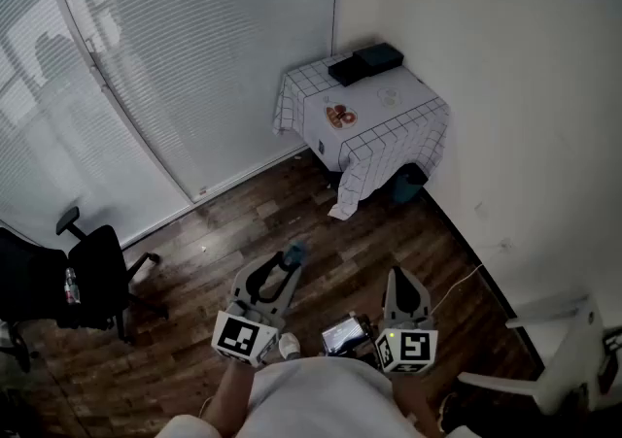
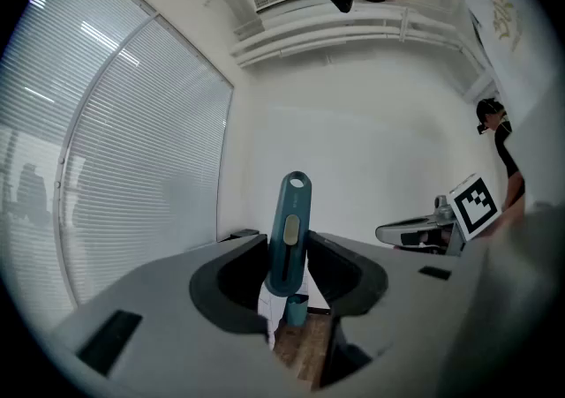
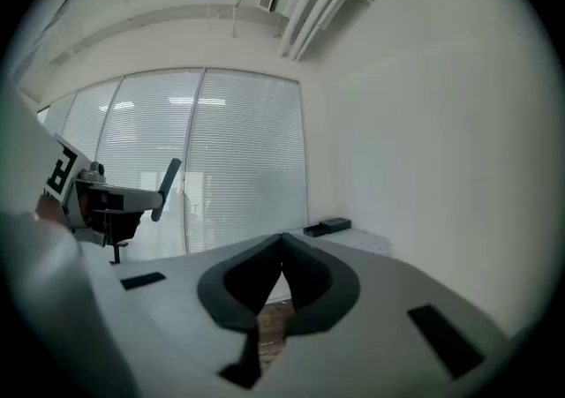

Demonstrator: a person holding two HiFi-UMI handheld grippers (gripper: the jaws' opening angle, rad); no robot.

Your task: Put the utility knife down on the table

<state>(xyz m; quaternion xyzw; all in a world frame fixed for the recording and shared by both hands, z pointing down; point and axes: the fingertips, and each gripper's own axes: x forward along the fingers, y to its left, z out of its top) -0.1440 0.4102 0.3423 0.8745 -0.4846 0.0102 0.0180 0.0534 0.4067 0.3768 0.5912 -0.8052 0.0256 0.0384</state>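
1. The utility knife, teal with a pale slider and a hole at its far end, is clamped between the jaws of the left gripper. In the left gripper view it stands upright at the frame's centre, reaching well above the jaw tips.
2. In the head view only the knife's teal end shows, sticking out of the left gripper's tip just left of and below centre, over the wooden floor.
3. The left gripper grips the knife from both sides, with the jaws standing fairly wide around its body.
4. The right gripper sits to the right of the left one in the lower middle of the head view. Its jaws are closed, tips meeting, with nothing between them.
5. The table, draped in a white cloth with a dark grid, stands in the room's corner at the upper middle of the head view, well apart from the knife.
6. On the table, two black boxes lie at its far edge and a small red and white item lies nearer its left side.
7. A teal object shows under the cloth's right hem.
8. A black office chair stands at the left edge, below the window blinds.
9. A white chair sits at the lower right.
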